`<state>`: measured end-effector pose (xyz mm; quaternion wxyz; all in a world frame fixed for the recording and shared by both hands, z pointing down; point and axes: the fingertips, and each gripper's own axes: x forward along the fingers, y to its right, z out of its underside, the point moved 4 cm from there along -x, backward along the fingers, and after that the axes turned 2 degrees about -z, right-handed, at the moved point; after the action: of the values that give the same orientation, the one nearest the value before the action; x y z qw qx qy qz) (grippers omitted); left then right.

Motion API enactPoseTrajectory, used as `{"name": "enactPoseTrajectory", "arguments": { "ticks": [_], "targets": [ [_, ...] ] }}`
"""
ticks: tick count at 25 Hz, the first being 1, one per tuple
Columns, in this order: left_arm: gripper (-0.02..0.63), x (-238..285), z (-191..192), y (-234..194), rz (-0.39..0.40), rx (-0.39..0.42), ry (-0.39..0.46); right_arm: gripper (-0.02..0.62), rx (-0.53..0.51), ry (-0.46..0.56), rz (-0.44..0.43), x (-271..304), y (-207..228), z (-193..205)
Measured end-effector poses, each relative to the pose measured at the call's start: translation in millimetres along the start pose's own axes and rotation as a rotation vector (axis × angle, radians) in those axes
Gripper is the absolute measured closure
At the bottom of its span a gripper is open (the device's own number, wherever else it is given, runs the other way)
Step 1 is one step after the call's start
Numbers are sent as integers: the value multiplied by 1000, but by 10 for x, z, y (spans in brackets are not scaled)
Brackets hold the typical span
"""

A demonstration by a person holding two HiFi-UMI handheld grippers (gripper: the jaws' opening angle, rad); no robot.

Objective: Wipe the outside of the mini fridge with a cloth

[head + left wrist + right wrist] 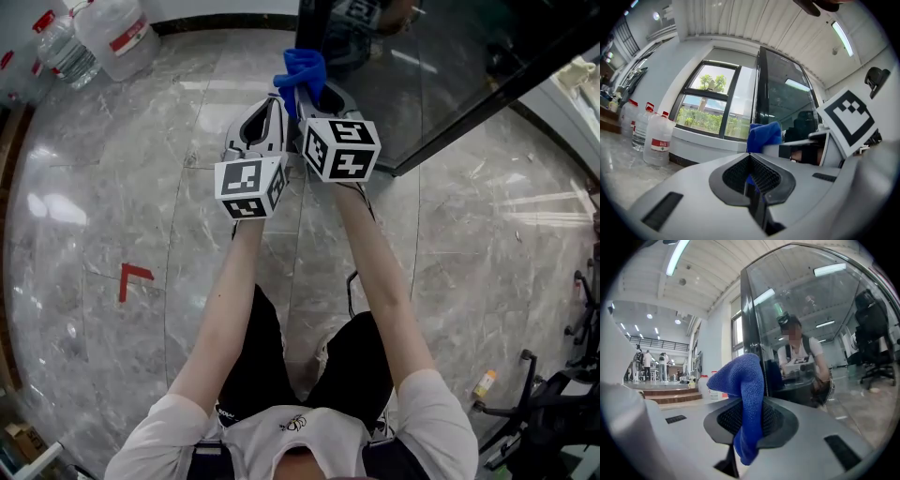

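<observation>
The mini fridge (450, 66) has a dark, glossy glass front and stands on the marble floor at the upper right; it also shows as the fridge (811, 333) and fridge (783, 93). A blue cloth (305, 66) bunches up just before its near corner. My right gripper (309, 94) is shut on the cloth (743, 380), which sticks up from the right gripper (745, 404). My left gripper (275, 101) is pressed beside it, jaws shut. A sliver of blue shows in the seam of the left gripper (751, 158), and the cloth (765, 136) rises right behind it.
Large water jugs (112, 33) and smaller bottles (61, 47) stand at the far left by the wall; the jugs (658, 138) sit under a window. A red tape mark (133, 277) is on the floor. Chair bases (562, 394) and a small bottle (483, 382) lie at the right.
</observation>
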<state>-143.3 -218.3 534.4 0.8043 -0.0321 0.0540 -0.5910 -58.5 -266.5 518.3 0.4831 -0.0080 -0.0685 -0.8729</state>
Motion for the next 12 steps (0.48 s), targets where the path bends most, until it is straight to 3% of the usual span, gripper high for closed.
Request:
{"name": "enactPoseTrajectory", "arguments": {
  "ticks": [6, 12],
  "targets": [
    [603, 7, -59, 74, -4, -13, 16, 515, -31, -17, 30, -49, 156, 38],
    [603, 78, -78, 361, 62, -21, 26, 514, -76, -29, 118, -430, 631, 20]
  ]
}}
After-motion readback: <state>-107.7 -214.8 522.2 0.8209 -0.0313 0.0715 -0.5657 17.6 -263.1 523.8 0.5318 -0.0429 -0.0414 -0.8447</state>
